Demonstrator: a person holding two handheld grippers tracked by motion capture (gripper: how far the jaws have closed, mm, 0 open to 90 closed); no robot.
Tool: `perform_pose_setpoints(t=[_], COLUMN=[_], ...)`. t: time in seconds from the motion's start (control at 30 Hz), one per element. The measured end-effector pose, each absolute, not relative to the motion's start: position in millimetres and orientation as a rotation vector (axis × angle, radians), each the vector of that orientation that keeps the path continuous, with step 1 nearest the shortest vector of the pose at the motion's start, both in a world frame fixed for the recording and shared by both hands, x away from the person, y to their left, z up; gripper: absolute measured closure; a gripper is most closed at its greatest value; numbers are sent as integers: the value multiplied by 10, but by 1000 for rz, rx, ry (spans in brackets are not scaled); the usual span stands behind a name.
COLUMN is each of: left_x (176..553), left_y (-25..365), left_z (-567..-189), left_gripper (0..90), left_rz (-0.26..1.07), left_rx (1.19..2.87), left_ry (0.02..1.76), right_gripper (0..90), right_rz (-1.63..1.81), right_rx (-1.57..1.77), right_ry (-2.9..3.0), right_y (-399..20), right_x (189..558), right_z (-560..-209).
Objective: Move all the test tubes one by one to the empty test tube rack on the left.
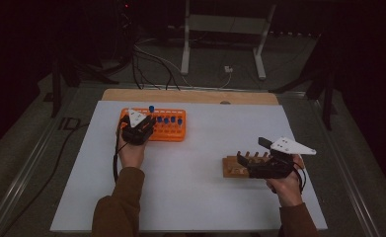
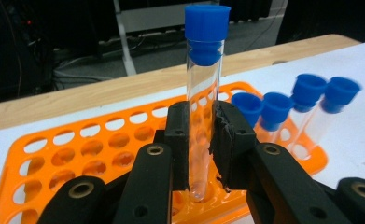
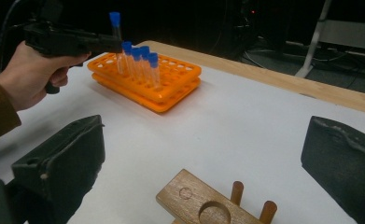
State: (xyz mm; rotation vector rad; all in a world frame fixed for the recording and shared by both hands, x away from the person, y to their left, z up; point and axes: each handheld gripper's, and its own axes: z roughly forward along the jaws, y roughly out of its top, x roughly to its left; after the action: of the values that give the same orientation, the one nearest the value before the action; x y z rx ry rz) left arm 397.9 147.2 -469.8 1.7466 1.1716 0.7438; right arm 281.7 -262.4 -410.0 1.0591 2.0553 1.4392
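Observation:
An orange tube rack (image 1: 173,133) sits at the back left of the white table. My left gripper (image 1: 143,126) is shut on a clear test tube (image 2: 203,88) with a blue cap (image 2: 207,21). The tube stands upright, and its rounded bottom sits at a hole in the rack (image 2: 77,154). Several more blue-capped tubes (image 2: 273,109) stand in the rack to its right. My right gripper (image 1: 241,164) hovers over a wooden block (image 1: 232,168) with pegs. In the right gripper view its jaws stand wide apart, open and holding nothing, above the block (image 3: 189,196).
The white tabletop (image 1: 205,197) has bare room in the middle and at the front. A wooden strip (image 1: 190,96) runs along its far edge. Beyond it are floor cables and a white stand (image 1: 222,24). From the right gripper view the rack (image 3: 171,88) is far off to the left.

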Motion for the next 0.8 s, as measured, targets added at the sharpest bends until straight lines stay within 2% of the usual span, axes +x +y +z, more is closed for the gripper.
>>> perform_pose_setpoints(t=[0.27, 0.53, 0.8], left_x=[4024, 4029, 4035], left_y=[1427, 1423, 1430], left_z=[-4888, -4920, -4924], left_gripper=[772, 779, 770], left_rz=[703, 677, 660], left_rx=[1862, 1919, 1911], left_ry=[1209, 1219, 1236], right_gripper=[0, 0, 1], right_rz=[1440, 1433, 1436], right_rx=[1063, 1067, 1068], right_ry=[2060, 2071, 2066], right_y=[-2623, -2622, -2647], right_x=[2817, 2819, 2815], right_z=[-4109, -4136, -4144])
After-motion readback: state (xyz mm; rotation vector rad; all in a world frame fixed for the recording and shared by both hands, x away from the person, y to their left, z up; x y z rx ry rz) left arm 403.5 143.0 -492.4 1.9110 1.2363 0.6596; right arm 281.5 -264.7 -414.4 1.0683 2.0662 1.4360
